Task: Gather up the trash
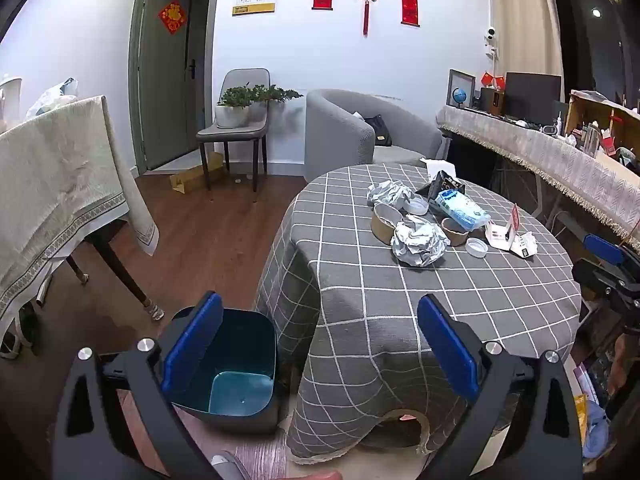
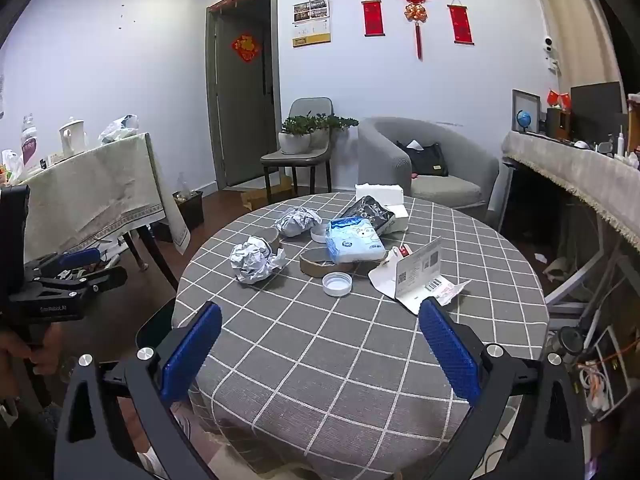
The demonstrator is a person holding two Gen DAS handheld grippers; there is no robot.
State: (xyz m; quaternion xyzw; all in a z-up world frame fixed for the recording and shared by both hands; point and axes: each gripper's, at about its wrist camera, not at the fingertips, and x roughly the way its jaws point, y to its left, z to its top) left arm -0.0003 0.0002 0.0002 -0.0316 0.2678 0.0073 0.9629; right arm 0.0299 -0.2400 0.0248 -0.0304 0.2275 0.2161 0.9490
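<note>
Trash sits bunched in the middle of the round table under the grey checked cloth (image 2: 360, 360): a near crumpled silver foil ball (image 2: 256, 261), a second foil ball (image 2: 298, 221) behind it, a flat brown cardboard ring (image 2: 324, 266), a white plastic lid (image 2: 337, 283), a light blue soft tissue pack (image 2: 354, 240), a black printed pouch (image 2: 370, 210) and folded white paper cards with printed labels (image 2: 420, 280).

Your right gripper (image 2: 320, 354) hangs over the near edge of the table, both blue pads spread as wide as they go and nothing between them. Pile lies straight ahead of it and further in; the white lid and the near foil ball are the closest pieces, lid about on the centre line, foil slightly left of it.

Your left gripper (image 1: 320, 344) is just as wide and equally empty. It hovers off the table's left side, with the dark open-topped bin with the blue inside (image 1: 228, 368) on the floor below its left pad, right against the hanging cloth. From that side the trash is up and to the right (near foil ball (image 1: 420, 242) closest).

So the split reads clearly, as a judgement: right hand is nearer the pile, left hand nearer the bin. The foil ball has no long axis, so any pad angle should do; the cardboard ring lies flat and would want a pinch across its wall. Nothing is collected yet; the bin looks empty.
</note>
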